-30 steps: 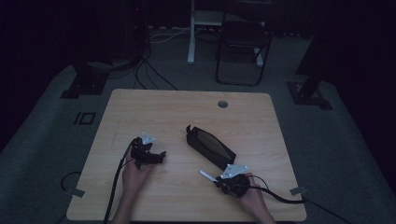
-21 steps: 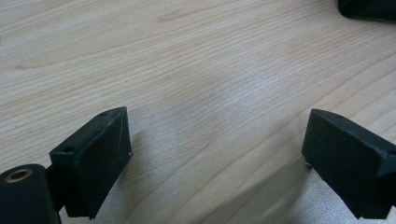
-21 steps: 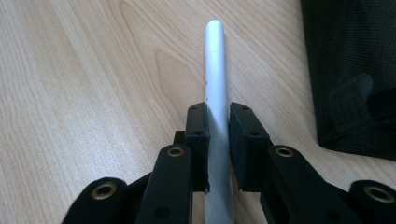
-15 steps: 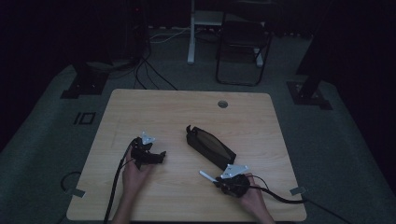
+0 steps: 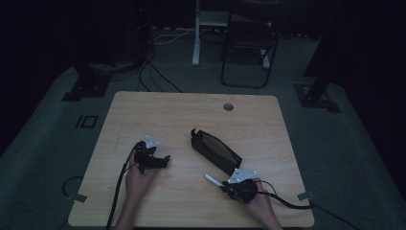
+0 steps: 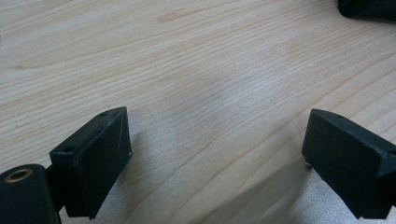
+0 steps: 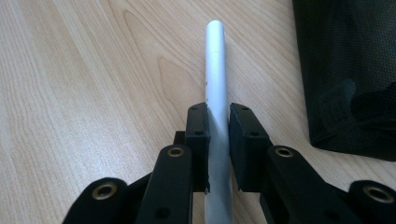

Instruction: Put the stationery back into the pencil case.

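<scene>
table [image 5: 143,110] bare under both grippers | black pouch [image 5: 215,151] just beyond right gripper [image 5: 225,184], mesh weave clear in right gripper view | left gripper [image 5: 160,160] jaws wide, empty | white pen [image 7: 215,79] clamped lengthwise in right jaws | step: pen gripped, likely next carry to pouch mouth, left steadying it

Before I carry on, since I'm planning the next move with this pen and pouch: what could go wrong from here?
1. The right gripper pinches the smooth white pen near one end, with most of its length sticking out ahead; it could pivot or slip.
2. The black pouch lies loose on the table; the left gripper is open and apart from it, so the pouch may slide if pushed with the pen.
</scene>
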